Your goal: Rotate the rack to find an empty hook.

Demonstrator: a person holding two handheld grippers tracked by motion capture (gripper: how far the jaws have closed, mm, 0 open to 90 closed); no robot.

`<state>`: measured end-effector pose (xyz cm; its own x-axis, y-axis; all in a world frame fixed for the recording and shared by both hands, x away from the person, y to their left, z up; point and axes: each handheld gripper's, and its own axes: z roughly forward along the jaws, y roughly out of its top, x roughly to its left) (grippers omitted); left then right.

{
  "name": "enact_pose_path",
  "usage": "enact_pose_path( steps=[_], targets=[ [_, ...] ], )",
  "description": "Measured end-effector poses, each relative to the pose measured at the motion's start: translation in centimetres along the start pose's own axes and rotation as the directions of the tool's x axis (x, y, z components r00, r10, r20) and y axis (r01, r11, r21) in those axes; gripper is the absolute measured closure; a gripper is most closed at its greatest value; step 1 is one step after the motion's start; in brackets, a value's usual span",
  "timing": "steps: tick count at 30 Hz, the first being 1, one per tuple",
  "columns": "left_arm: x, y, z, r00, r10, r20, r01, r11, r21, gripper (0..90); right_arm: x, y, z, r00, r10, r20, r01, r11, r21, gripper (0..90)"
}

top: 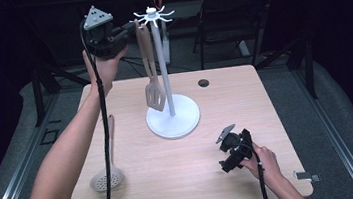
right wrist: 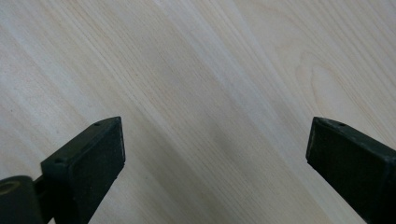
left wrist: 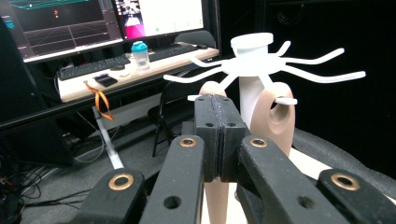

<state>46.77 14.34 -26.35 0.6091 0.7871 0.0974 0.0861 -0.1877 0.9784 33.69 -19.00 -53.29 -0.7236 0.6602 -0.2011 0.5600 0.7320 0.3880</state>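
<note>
The table (top: 245,101) is bright from light above, the room around it is dark, and the close jaws look blurry.

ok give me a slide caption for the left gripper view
Left gripper, jaws shut, at the white rack's hooks, where a beige utensil handle hangs.

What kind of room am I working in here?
Probably a lab or recording workstation, not a kitchen: monitors and a keyboard on a desk behind, dark curtained surroundings, and a bare wooden table carrying a utensil stand.
</note>
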Motion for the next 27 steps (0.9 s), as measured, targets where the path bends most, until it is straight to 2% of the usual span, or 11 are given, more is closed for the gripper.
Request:
enact_pose_path(
  steps=[4, 7, 10, 11, 12, 13, 15, 19, 21, 22, 27],
  targets=[
    [-0.2, -0.1, -0.3, 0.9999, 0.008, 0.008, -0.008, 1.0000, 0.003, 89.5, -0.1, 0.1, -0.2, 0.9996, -0.021, 0.017, 0.021, 0.999, 0.028, 4.2],
    [-0.5, -0.2, -0.6, 0.9997, 0.014, 0.018, -0.014, 0.9999, 0.002, 89.5, 0.0, 0.0, 0.0, 1.0000, 0.000, 0.000, 0.000, 1.000, -0.002, 4.2],
    [-0.8, -0.4, -0.8, 0.9992, 0.022, 0.032, -0.022, 0.9998, 0.003, 89.4, -0.1, 0.1, -0.2, 0.9997, -0.024, 0.002, 0.024, 0.999, 0.028, 4.2],
    [-0.9, -0.4, -0.9, 0.9989, 0.027, 0.037, -0.028, 0.9996, 0.007, 89.4, 0.0, 0.1, -0.1, 0.9999, -0.012, 0.003, 0.012, 1.000, 0.013, 4.2],
    [-1.1, -0.4, -0.9, 0.9986, 0.031, 0.042, -0.032, 0.9994, 0.010, 89.4, -0.1, 0.1, -0.2, 0.9998, -0.019, 0.004, 0.019, 1.000, 0.023, 4.2],
    [-1.1, -0.4, -0.9, 0.9986, 0.031, 0.042, -0.032, 0.9994, 0.010, 89.3, 0.0, 0.0, 0.0, 1.0000, -0.002, 0.001, 0.002, 1.000, 0.002, 4.2],
    [-1.4, -0.5, -1.0, 0.9977, 0.041, 0.053, -0.042, 0.9990, 0.013, 89.2, -0.1, 0.1, -0.2, 0.9997, -0.020, 0.010, 0.020, 0.999, 0.028, 4.2],
    [-2.1, -0.2, -1.1, 0.9959, 0.058, 0.069, -0.059, 0.9983, 0.007, 89.0, 0.1, 0.0, 0.1, 1.0000, 0.000, -0.001, 0.000, 1.000, 0.002, 4.2],
    [-2.2, -0.1, -1.1, 0.9956, 0.058, 0.073, -0.059, 0.9982, 0.006, 88.9, 0.0, 0.1, 0.0, 0.9999, -0.011, 0.001, 0.011, 1.000, 0.016, 4.2],
    [-2.3, -0.1, -1.1, 0.9953, 0.059, 0.077, -0.059, 0.9982, 0.005, 88.7, 0.1, 0.0, 0.1, 1.0000, 0.002, -0.002, -0.002, 1.000, 0.001, 4.2],
    [-2.5, 0.2, -0.8, 0.9946, 0.065, 0.081, -0.066, 0.9977, 0.014, 88.5, 0.1, 0.0, 0.1, 1.0000, 0.000, -0.001, 0.000, 1.000, 0.003, 4.2]
  ],
)
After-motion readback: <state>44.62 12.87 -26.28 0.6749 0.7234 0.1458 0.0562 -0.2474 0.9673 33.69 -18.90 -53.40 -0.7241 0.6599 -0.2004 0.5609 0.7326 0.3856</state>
